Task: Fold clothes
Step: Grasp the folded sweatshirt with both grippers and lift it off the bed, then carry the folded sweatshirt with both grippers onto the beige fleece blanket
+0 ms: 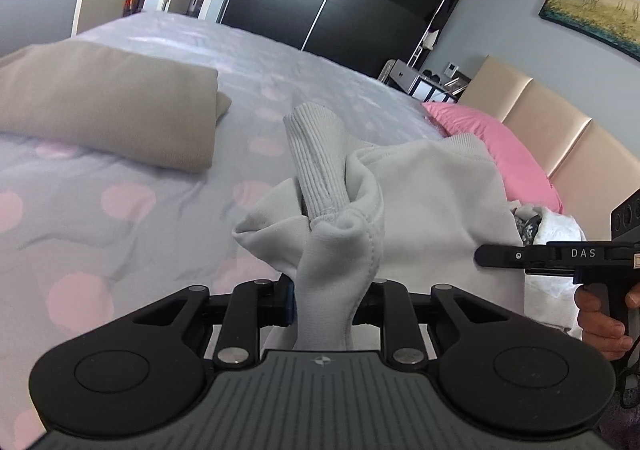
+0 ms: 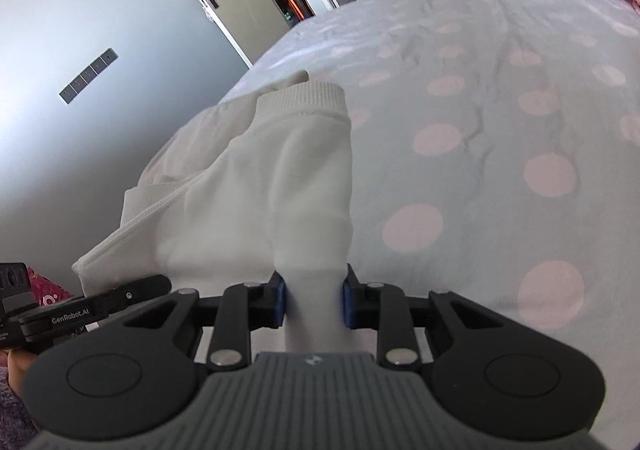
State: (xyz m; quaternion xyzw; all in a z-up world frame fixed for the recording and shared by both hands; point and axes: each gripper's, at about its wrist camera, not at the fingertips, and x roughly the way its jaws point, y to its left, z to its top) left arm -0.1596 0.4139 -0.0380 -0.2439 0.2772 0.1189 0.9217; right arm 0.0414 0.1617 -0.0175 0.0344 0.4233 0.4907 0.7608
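White fleece sweatshirt (image 1: 432,202) hangs bunched at centre frame above the dotted bedsheet (image 1: 120,210), clamped by both my left gripper (image 1: 324,302) and right gripper (image 2: 314,300); I'd keep both pinches level and taut.

Soft cloth and matt black plastic around a grey bedsheet with pale pink dots (image 2: 480,130).

The white fleece sweatshirt (image 1: 432,202) on that sheet looks thick and matt, with a ribbed knit cuff (image 1: 316,162) and a ribbed hem band (image 2: 304,98). The sheet is thin, smooth, faintly creased cloth. On it, left of the sweatshirt, a folded beige garment (image 1: 108,102) looks soft and dull. At the sheet's far right, a pink pillow (image 1: 492,146) has a satin sheen against a glossy cream padded headboard (image 1: 540,110). The left gripper (image 1: 324,306) and the right gripper (image 2: 314,302) are matt black plastic with shiny metal pins and blue pads (image 2: 349,304).
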